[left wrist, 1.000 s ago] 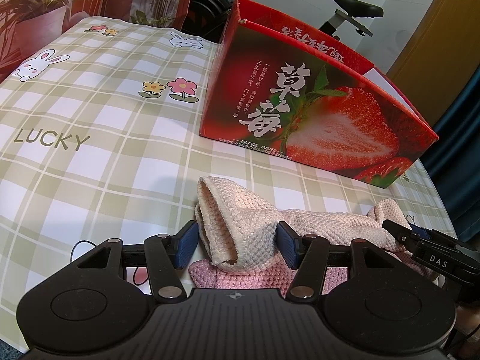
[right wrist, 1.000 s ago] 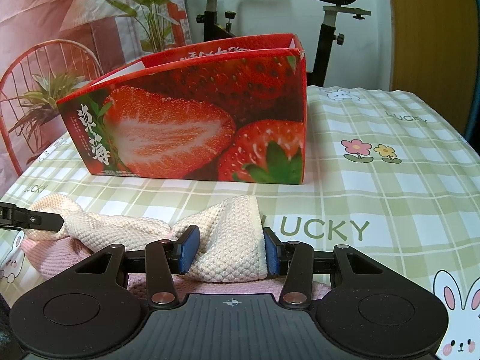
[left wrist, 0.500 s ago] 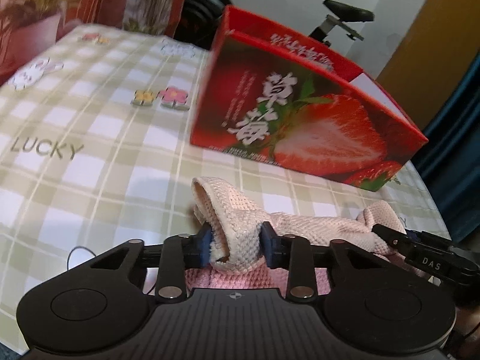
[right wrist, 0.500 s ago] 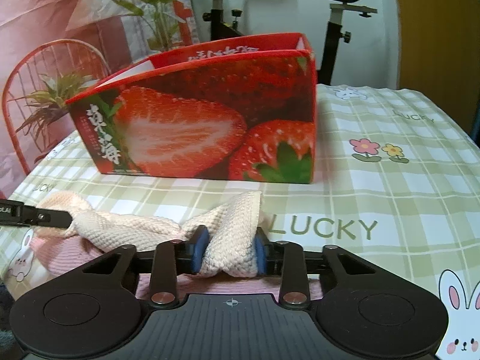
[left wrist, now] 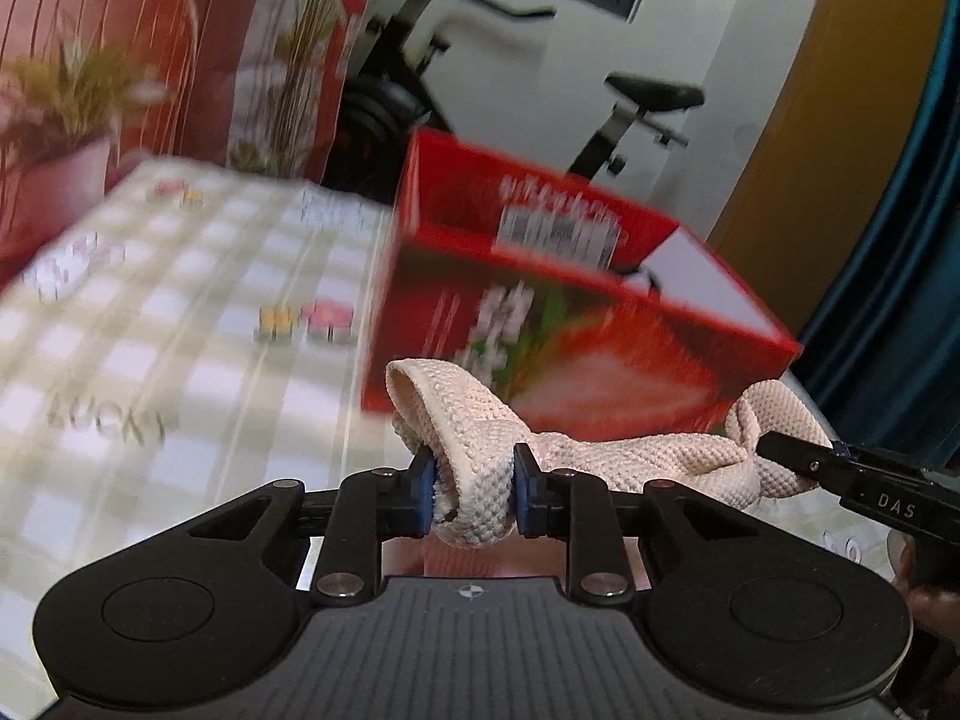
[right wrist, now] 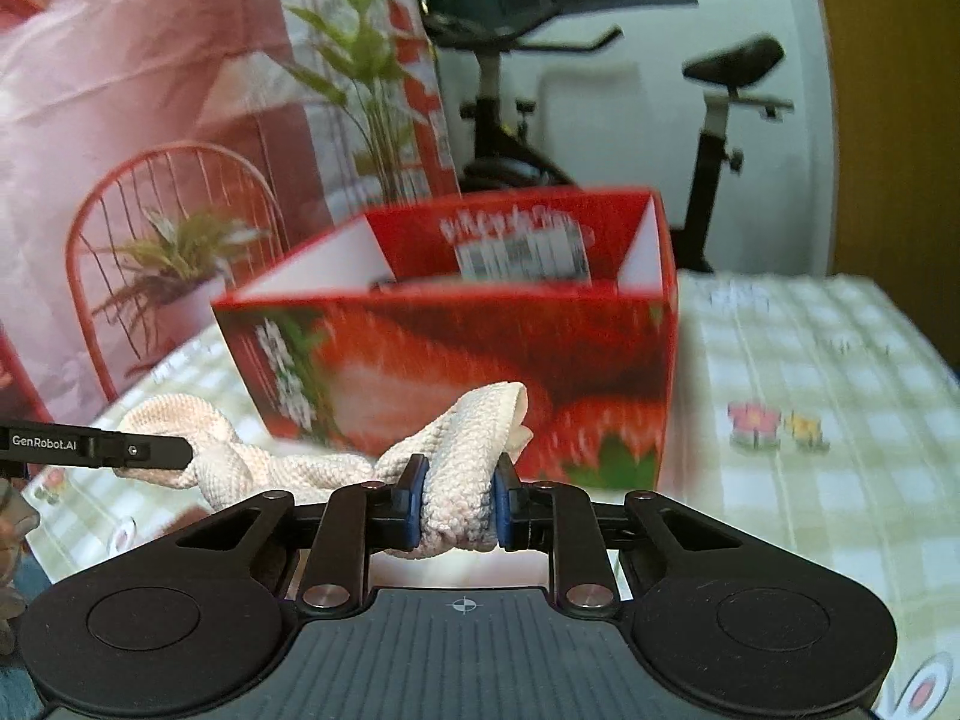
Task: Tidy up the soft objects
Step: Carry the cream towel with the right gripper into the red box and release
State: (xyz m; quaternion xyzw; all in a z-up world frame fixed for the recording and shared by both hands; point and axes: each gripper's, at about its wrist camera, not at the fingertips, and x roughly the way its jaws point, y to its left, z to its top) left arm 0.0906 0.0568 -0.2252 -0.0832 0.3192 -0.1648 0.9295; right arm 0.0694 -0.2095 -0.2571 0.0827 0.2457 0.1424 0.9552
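A cream knitted cloth (left wrist: 660, 456) hangs stretched between both grippers, above the table and in front of the red strawberry box (left wrist: 630, 360). My left gripper (left wrist: 471, 492) pinches the cloth's left end, its jaws still closing on it. The right gripper's finger (left wrist: 798, 462) grips the other end at the right edge of that view. In the right wrist view my right gripper (right wrist: 459, 501) squeezes the right end of the cloth (right wrist: 300, 468), jaws still closing, and the left gripper's finger (right wrist: 150, 450) holds the far end. A pink cloth (left wrist: 480, 558) shows blurred below the left jaws.
The box (right wrist: 480, 348) stands open-topped on a green checked tablecloth (left wrist: 180, 330). Behind the table are a red wire chair (right wrist: 120, 192), potted plants (right wrist: 174, 252) and an exercise bike (right wrist: 720, 120). A blue curtain (left wrist: 900, 300) hangs at the right.
Both grippers closed on the ends of the cream cloth and rose, lifting it off the pink cloth. The box's open top has come into sight.
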